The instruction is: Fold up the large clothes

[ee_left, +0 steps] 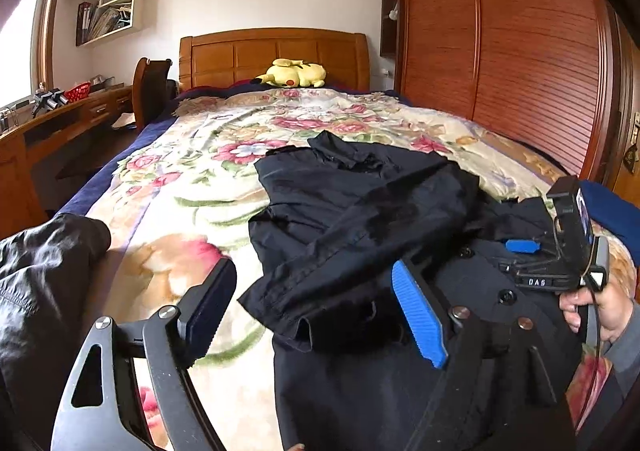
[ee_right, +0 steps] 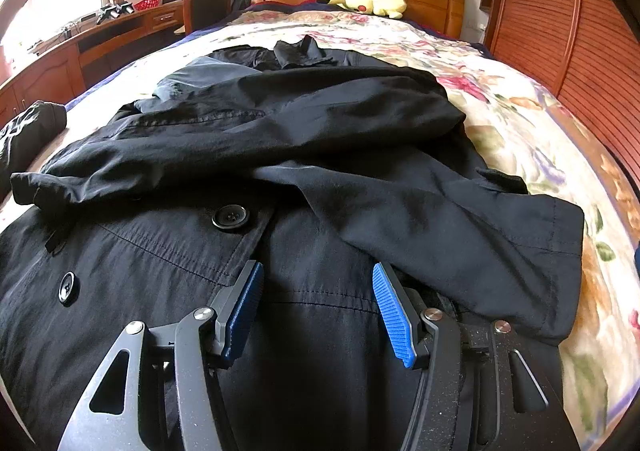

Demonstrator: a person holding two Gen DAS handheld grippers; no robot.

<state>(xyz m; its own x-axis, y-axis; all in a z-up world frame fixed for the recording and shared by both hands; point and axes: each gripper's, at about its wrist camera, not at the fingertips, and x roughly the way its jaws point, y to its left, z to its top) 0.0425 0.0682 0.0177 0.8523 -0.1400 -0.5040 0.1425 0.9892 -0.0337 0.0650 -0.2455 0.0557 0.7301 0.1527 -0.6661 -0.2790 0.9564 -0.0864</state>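
Daylight is entering from the window (ee_left: 16, 47) at far left, overexposing it in both views. The black coat (ee_right: 320, 155) is losing detail in shadow. Fisheye distortion is curving the wardrobe (ee_left: 500, 43); the corners are vignetting dark.

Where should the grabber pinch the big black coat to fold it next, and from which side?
Probably the coat's bottom hem, nearest the cameras, coming from the foot of the bed. Both sleeves already lie crossed over the chest, so the long lower half is what remains flat. The right gripper hovers open over that part and the left gripper is open too; each could pinch one hem corner and lift toward the collar.
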